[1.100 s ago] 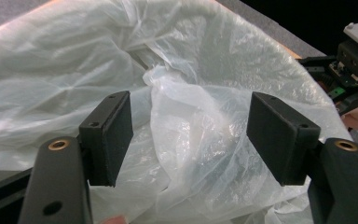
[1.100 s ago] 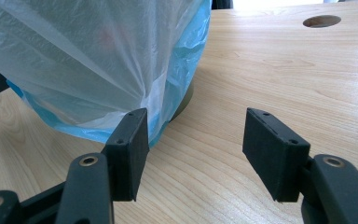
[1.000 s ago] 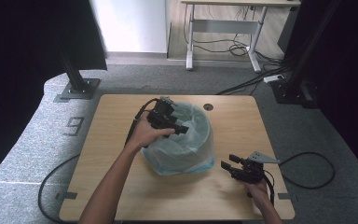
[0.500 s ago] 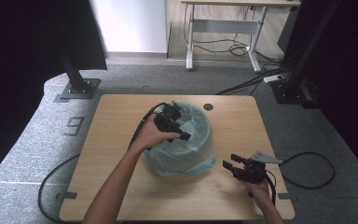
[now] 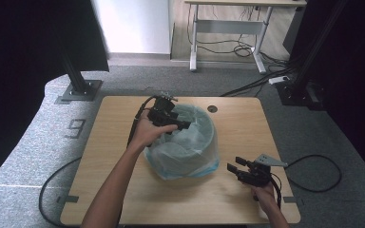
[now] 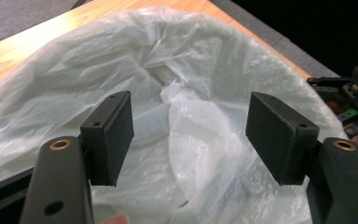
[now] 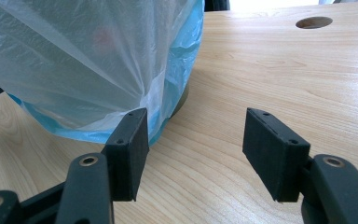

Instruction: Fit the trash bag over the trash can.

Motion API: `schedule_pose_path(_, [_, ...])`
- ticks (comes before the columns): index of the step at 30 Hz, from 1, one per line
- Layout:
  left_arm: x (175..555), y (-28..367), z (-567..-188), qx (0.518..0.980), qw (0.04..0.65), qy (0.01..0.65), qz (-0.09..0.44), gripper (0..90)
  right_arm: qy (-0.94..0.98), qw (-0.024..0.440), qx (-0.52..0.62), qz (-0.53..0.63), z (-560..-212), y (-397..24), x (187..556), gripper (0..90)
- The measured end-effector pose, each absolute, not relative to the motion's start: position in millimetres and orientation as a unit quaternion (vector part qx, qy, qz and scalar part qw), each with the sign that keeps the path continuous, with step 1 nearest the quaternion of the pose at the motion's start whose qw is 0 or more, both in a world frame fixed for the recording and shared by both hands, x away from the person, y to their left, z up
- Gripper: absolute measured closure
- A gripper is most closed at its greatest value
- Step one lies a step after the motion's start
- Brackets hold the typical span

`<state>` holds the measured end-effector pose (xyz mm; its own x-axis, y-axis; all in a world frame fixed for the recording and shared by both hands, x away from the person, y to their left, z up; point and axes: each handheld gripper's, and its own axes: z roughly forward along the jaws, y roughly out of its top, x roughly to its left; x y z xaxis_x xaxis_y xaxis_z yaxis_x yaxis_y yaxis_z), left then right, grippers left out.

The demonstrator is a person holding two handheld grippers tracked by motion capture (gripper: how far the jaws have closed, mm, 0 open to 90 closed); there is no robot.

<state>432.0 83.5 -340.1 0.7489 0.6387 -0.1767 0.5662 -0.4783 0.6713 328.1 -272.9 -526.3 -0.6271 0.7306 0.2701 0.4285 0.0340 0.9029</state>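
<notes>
We see a bin [image 5: 190, 142] lined with a thin plastic bag [image 6: 186, 107] at mid-table. Our left gripper [image 5: 170, 117] hovers over its near-left rim, jaws spread and empty, the bag's loose folds directly below. Our right gripper [image 5: 245, 172], also spread and empty, rests farther off, right of the bin.

Bin [image 5: 208, 142]: round, grey-green, upright at the middle of the wooden surface [image 5: 123, 190]. Bag [image 5: 190, 166]: thin, translucent, pale blue plastic, crumpled, lining the inside, draped over the rim and down the outer wall.
</notes>
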Motion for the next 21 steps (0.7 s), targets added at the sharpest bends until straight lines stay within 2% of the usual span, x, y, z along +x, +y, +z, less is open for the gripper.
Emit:
schedule_pose_path(6, [414.3, 95.1, -342.8, 0.866, 0.356, 0.348, 0.055, 32.0, 0.707, 0.133, 0.412, 0.56, -527.4, -273.5, 328.8, 39.6])
schedule_pose_path(15, [381.7, 114.9, -350.2, 0.866, 0.365, 0.335, 0.065, 32.0, 0.714, 0.132, 0.411, 0.552, -529.6, -270.1, 329.5, 39.2])
schedule_pose_path(21, [378.4, 113.4, -355.9, 0.876, 0.346, 0.331, 0.062, 32.5, 0.719, 0.132, 0.411, 0.545, -530.7, -268.1, 329.4, 39.2])
